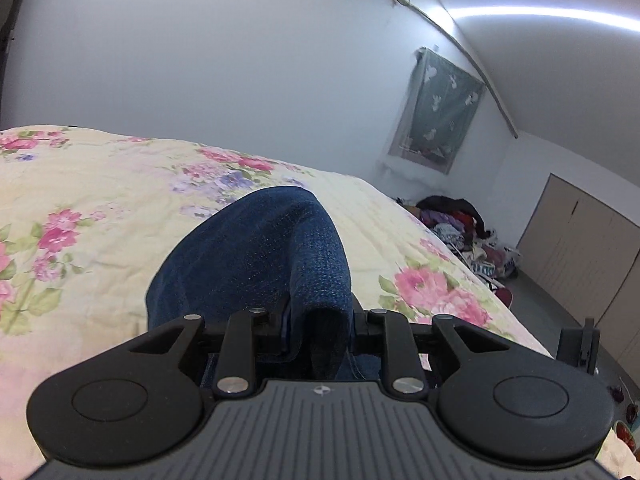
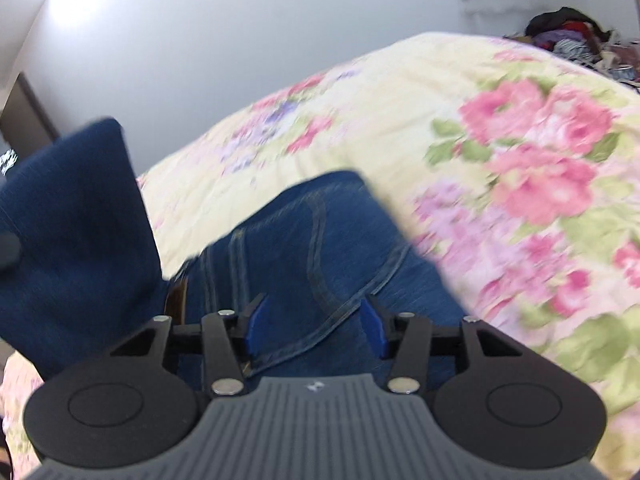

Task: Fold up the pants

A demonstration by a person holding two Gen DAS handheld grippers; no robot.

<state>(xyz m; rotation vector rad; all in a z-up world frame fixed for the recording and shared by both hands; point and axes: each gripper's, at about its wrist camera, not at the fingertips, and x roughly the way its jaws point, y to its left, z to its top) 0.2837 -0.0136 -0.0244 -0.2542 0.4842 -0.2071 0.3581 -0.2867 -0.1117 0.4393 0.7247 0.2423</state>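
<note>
Dark blue jeans (image 1: 256, 248) lie on a floral bedspread (image 1: 100, 184). My left gripper (image 1: 320, 320) is shut on a bunched fold of the denim, which rises from between the fingers and hides their tips. In the right wrist view, that lifted part of the jeans (image 2: 76, 232) stands up at the left. The seat, with its stitched back pocket (image 2: 320, 240), lies flat. My right gripper (image 2: 314, 324) hovers over the pocket. Its blue pads (image 2: 256, 326) stand apart with no cloth pinched between them.
The bedspread (image 2: 440, 92) reaches to a white wall behind. A pile of mixed clothes (image 1: 460, 224) lies on the floor past the bed's far corner. Beige cabinet doors (image 1: 580, 248) line the right side, and a green cloth (image 1: 440, 112) hangs on the wall.
</note>
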